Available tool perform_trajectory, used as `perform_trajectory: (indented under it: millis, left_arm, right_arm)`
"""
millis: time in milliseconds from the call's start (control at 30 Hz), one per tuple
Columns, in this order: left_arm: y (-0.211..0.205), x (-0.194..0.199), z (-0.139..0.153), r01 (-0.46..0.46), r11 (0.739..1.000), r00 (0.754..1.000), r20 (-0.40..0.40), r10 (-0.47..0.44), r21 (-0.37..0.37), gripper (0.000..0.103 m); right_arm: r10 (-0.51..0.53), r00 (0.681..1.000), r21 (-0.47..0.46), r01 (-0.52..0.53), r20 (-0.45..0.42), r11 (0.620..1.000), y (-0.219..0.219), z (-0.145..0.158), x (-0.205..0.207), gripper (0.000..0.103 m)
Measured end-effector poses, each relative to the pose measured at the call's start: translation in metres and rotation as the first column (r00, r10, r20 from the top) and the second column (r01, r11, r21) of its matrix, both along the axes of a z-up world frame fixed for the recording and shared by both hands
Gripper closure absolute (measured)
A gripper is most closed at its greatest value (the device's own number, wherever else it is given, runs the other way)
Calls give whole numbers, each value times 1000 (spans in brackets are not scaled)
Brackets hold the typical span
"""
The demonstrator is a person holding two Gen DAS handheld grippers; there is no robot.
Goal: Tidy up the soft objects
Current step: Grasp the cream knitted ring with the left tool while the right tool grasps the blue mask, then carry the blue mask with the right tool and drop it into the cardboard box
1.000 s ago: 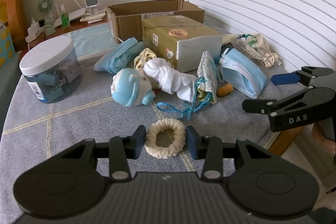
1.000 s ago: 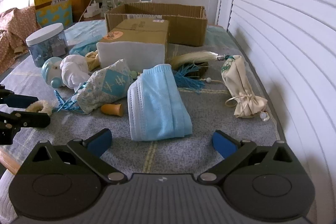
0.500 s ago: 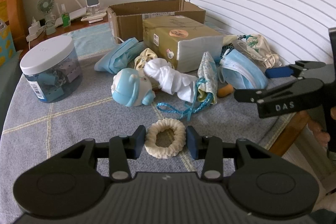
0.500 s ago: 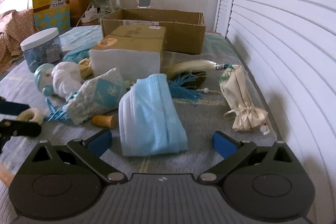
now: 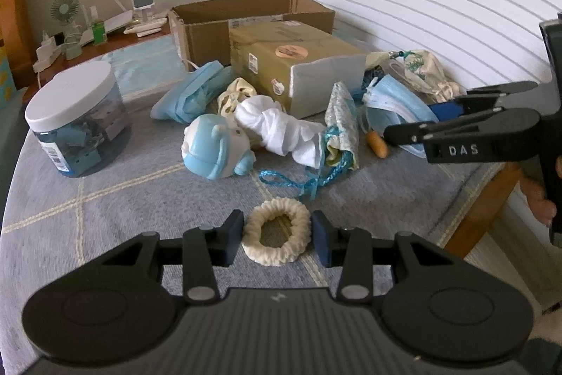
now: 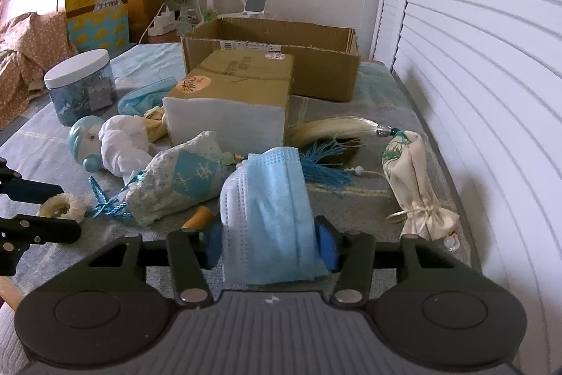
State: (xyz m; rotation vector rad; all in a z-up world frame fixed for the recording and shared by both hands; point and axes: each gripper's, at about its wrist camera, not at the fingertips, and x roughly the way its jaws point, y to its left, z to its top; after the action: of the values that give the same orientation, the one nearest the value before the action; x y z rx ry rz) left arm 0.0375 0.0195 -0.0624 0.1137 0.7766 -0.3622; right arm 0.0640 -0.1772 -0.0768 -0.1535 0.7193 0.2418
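Here, the right tongs (image 6: pixel 268 246) are closing around a folded pale-blue pleated face mask (image 6: pixel 270 217) between them, the left tongs (image 5: pixel 277 236) clamp a cream ribbed fabric scrunchie (image 5: pixel 276 236) on the counter (image 5: pixel 105 209); limp cloth may slip free.

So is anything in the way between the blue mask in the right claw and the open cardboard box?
Yes. The tan tissue pack sits between the blue mask and the open cardboard box. The right gripper is closing on the mask.
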Motion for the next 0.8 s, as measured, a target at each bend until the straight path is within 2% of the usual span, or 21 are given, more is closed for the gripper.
perform_trajectory:
  millis: [33,333,500,800]
  left_arm:
    - [0,0,1,9,1000,1000,-3,-9,3,64]
    - [7,-3,21,90,995,996,10,-90,31,66]
    - [14,0,38,111,994,994,11,-111,11,66]
    - [26,18,70,115,993,992,50,-114,-16,66]
  right_arm:
    - [-3,1000,0,3,-1,1000,0,1,-1,53]
    - [-17,1000,-2,17,11,1000,-2,32,-13,56]
    - [-18,999,16,17,37,1000,-3,58,-16,56]
    - [-3,994,14,2,113,1000,6,99,20,56]
